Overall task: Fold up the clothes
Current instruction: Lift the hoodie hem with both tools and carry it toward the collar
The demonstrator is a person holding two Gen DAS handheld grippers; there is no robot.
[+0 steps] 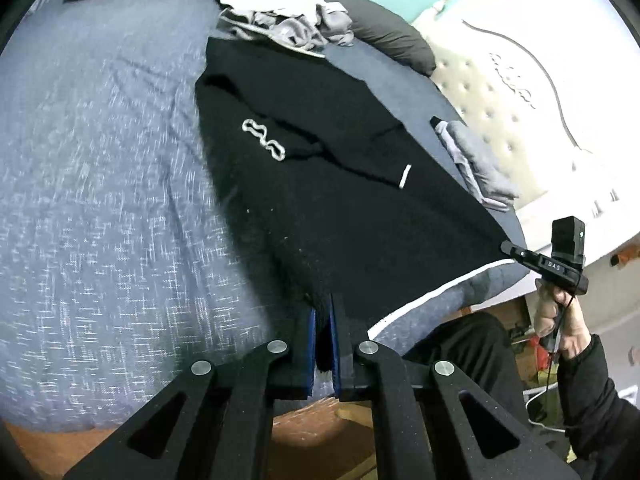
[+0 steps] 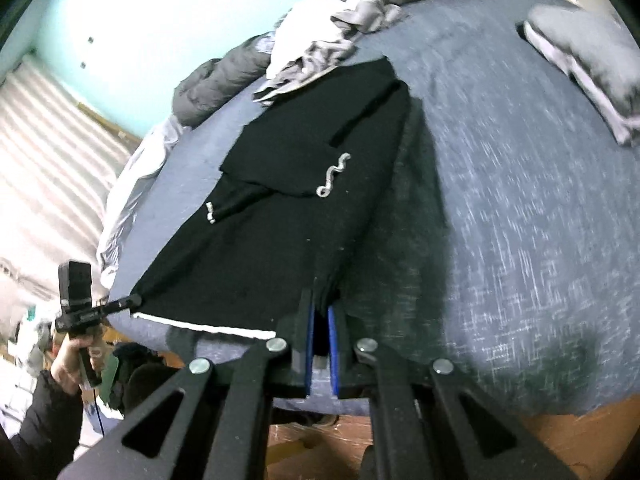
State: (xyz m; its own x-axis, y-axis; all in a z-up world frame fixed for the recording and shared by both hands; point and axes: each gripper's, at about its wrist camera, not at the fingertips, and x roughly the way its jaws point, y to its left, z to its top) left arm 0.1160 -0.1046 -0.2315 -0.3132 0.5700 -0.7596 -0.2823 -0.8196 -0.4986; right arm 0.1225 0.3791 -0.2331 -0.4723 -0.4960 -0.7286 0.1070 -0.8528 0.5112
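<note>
A heathered blue-grey bedspread (image 1: 100,200) covers the bed. On it lies a black fuzzy garment (image 1: 320,184), long and flat, with a white looped cord (image 1: 264,138). The left gripper (image 1: 325,312), blue-padded, is clenched on the garment's near hem corner. The right gripper (image 2: 322,316) pinches the other hem corner. A crumpled grey-white clothes pile (image 1: 280,12) sits beyond.
</note>
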